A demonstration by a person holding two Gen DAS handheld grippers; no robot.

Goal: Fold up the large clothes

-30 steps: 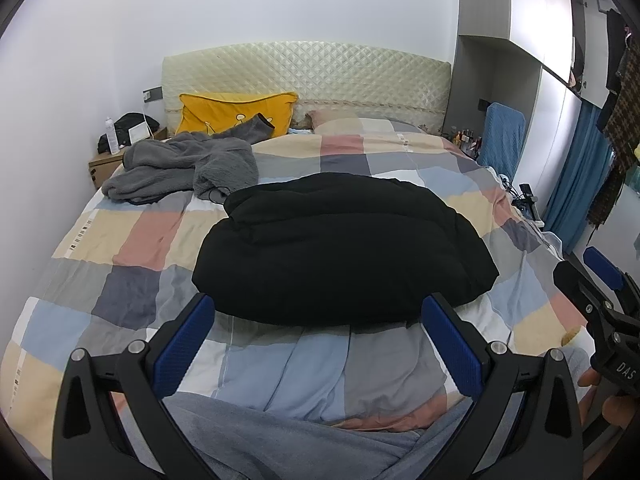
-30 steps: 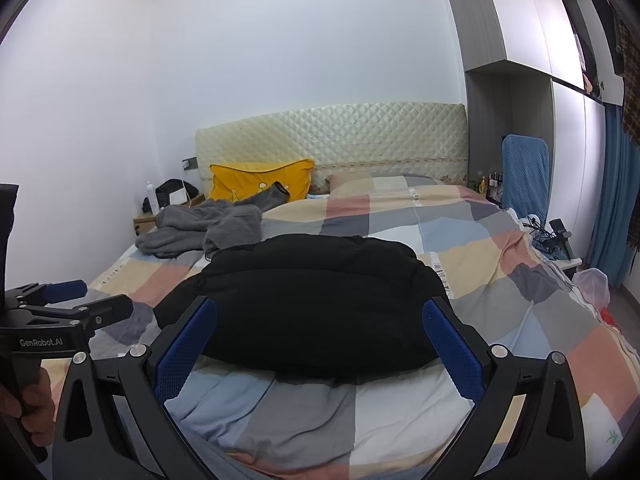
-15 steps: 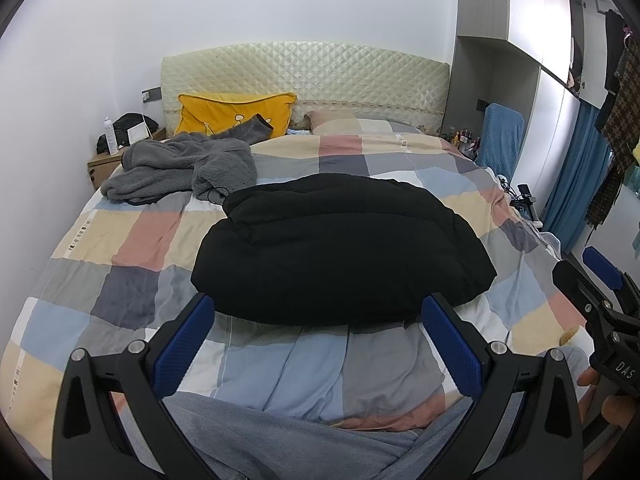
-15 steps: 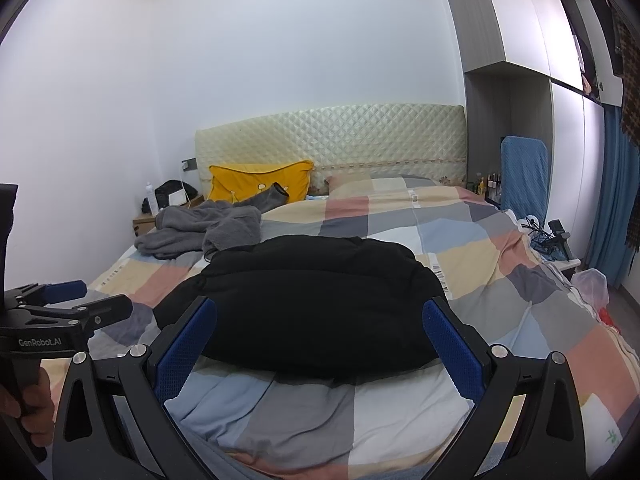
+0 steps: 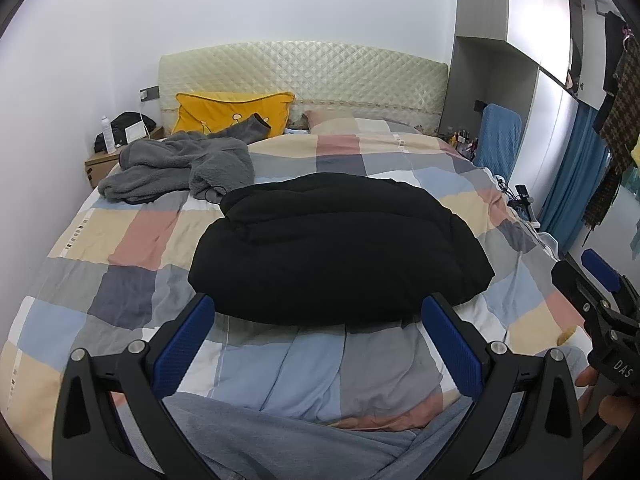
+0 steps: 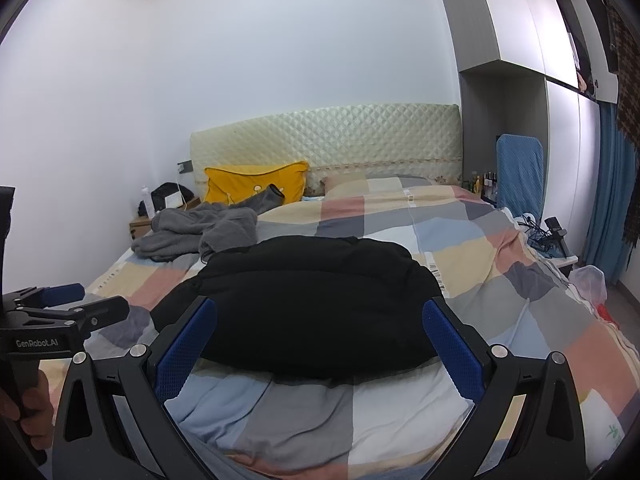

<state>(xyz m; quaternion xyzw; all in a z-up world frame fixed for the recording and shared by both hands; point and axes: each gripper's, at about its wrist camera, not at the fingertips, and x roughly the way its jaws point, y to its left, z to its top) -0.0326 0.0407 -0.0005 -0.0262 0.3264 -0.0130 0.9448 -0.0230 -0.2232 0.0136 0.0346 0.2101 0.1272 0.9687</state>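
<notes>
A bulky black jacket [image 5: 340, 244] lies folded in a compact bundle in the middle of the checked bed; it also shows in the right wrist view [image 6: 308, 304]. My left gripper [image 5: 320, 340] is open and empty, held just short of the jacket's near edge. My right gripper [image 6: 320, 344] is open and empty too, also just short of that edge. Each gripper shows at the side of the other's view, the right one [image 5: 592, 284] and the left one [image 6: 68, 304]. A crumpled grey fleece garment [image 5: 180, 164] lies at the bed's far left.
A checked duvet [image 5: 132, 236] covers the bed. A yellow pillow [image 5: 232, 114] leans on the quilted headboard [image 5: 304, 72]. A nightstand [image 5: 104, 160] with a bottle stands at the left. A blue-draped chair [image 6: 520, 176], wardrobe and blue curtain [image 5: 576, 184] line the right side.
</notes>
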